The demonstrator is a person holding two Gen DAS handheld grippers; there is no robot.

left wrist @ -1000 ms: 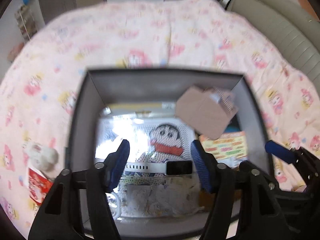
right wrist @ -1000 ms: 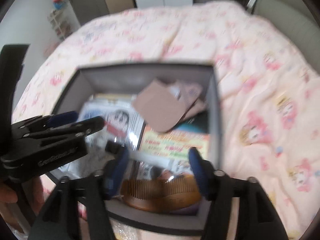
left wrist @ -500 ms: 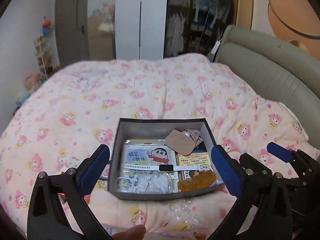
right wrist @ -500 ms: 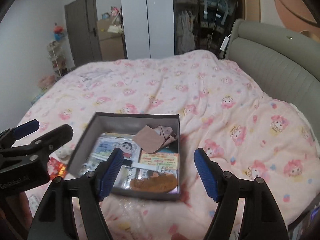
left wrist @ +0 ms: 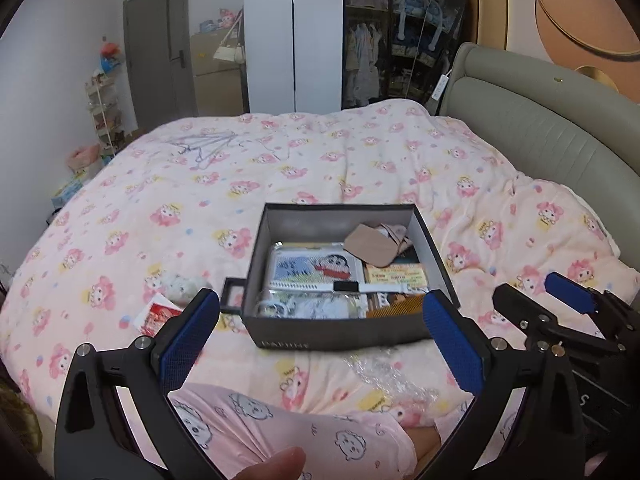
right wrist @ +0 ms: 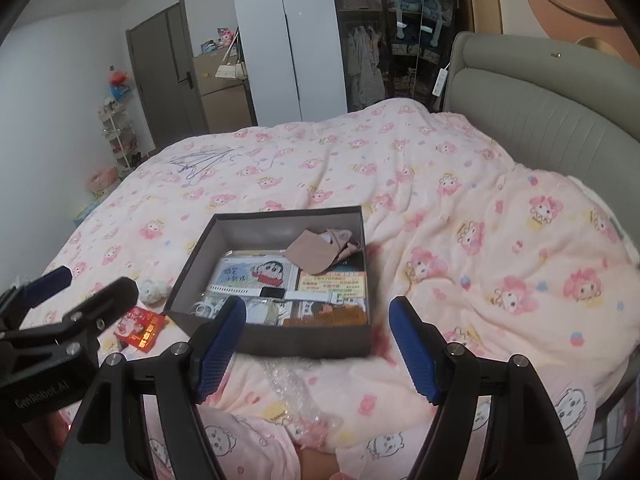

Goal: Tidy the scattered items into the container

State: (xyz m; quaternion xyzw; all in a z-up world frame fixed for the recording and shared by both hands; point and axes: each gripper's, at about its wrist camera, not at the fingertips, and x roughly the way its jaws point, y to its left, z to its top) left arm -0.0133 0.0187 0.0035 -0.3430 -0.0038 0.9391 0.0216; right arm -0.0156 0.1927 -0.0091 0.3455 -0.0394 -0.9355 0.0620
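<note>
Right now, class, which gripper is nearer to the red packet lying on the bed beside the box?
Left. The left gripper hangs just right of the red packet; the right gripper sits farther right, beyond the box.

The box looks like matt grey card. The quilt is soft printed cloth. The comb looks wooden, the wrap crinkly clear plastic, and the finger pads rough blue.

- box on bed quilt, watch and comb inside
- plush toy, red packet left of box
- bubble wrap in front
</note>
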